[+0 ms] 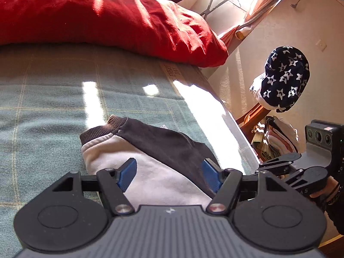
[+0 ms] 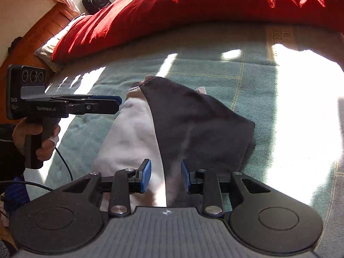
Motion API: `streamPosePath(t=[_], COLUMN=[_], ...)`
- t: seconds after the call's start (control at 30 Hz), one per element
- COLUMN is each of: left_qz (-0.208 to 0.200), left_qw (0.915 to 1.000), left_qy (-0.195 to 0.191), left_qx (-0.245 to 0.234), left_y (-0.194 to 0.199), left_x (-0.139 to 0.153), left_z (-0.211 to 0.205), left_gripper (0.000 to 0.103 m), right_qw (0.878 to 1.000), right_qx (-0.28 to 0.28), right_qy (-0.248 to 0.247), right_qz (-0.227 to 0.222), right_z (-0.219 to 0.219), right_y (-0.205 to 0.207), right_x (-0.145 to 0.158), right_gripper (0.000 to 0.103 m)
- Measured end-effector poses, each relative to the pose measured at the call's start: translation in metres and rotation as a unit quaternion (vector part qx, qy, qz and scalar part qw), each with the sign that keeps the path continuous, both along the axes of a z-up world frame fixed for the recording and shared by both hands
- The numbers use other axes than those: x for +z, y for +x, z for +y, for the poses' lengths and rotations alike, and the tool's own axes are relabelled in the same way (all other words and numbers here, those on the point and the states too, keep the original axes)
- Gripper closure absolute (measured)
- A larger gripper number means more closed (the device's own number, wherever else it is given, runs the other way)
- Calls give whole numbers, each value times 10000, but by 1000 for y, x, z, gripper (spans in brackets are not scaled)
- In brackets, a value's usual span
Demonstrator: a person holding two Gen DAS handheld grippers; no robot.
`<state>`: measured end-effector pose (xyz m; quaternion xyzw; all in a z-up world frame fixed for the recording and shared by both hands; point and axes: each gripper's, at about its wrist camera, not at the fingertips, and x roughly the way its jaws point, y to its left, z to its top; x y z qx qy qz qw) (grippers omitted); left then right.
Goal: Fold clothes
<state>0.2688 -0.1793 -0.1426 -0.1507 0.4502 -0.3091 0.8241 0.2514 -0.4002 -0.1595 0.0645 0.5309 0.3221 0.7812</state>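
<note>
A folded garment (image 1: 150, 146), white on one half and dark brown on the other with a ribbed brown collar, lies on the green checked bedspread (image 1: 53, 99). My left gripper (image 1: 169, 176) hovers over its near end, its blue pads wide apart with nothing gripped. In the right wrist view the same garment (image 2: 193, 118) lies under my right gripper (image 2: 165, 176). Those pads stand a little apart over the seam where white meets brown and do not press the cloth. The left gripper (image 2: 117, 104) shows side-on at the garment's left edge, held by a hand (image 2: 45, 144).
A big red duvet (image 1: 107, 21) lies along the far side of the bed. The bed's edge (image 1: 236, 124) drops off at the right, beside a wooden chair with a star-patterned cloth (image 1: 286, 77) and stacked clothes (image 1: 277, 137). A cable (image 2: 64, 165) trails from the left gripper.
</note>
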Motion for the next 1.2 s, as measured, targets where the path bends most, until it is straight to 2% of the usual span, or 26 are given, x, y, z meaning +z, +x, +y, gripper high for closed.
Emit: streamPosePath(t=[0.03,0.1,0.13,0.23,0.33,0.4,0.5,0.53,0.63,0.7,0.8,0.87,0.93,1.0,1.03,1.1,1.2], left_qz=[27,16,5,-204,-220,85,277,263,169,40,28,101,341,641,647,456,-6], left_qw=[10000,9998,9996,9980,9965,9960,9951,9951,9946,9958,9966,9963,9952,9930,9934,9952,9961], left_qy=[10,47,66,239,420,565,722,724,817,707,594,549,613,767,731,628,674], left_qx=[-46,-194,-271,-555,-687,-681,-614,-616,-616,-586,-572,-651,-680,-626,-608,-603,-565], left_y=[-4,-16,-22,-40,-49,-43,-33,-31,-33,-45,-67,-83,-96,-104,-108,-111,-101], left_x=[1,3,5,11,6,-13,-45,-47,-32,-17,-5,-5,-17,-30,-30,-18,-1], left_z=[-2,-9,-12,-23,-33,-38,-44,-47,-50,-43,-32,-27,-24,-21,-18,-14,-14], left_gripper=[36,36,36,36,36,36,38,37,37,37,37,36,36,38,38,36,36], right_qw=[9999,9958,9935,9943,9945,9966,9957,9948,9948,9940,9954,9955,9948,9940,9935,9936,9934], right_qx=[80,47,-33,-550,-424,-273,-180,-217,-443,-547,-403,-242,-148,-216,-251,-281,-204], right_qy=[-140,-911,-1135,-899,-842,-619,-864,-971,-892,-873,-679,-738,-933,-1032,-1081,-1065,-1066], right_qz=[37,-54,-112,-149,-456,-474,-287,-212,-231,-361,-538,-542,-387,-290,-241,-233,-369], right_z=[4,7,3,-10,-6,0,9,10,5,6,12,18,23,22,21,20,25], right_y=[-7,-19,-23,-31,-47,-54,-59,-60,-67,-76,-91,-98,-103,-107,-109,-114,-123], right_x=[-7,-28,-35,-22,0,4,-15,-23,-22,-9,5,3,-9,-16,-19,-17,-7], right_gripper=[69,71,71,70,69,69,69,69,69,68,62,61,61,61,61,60,52])
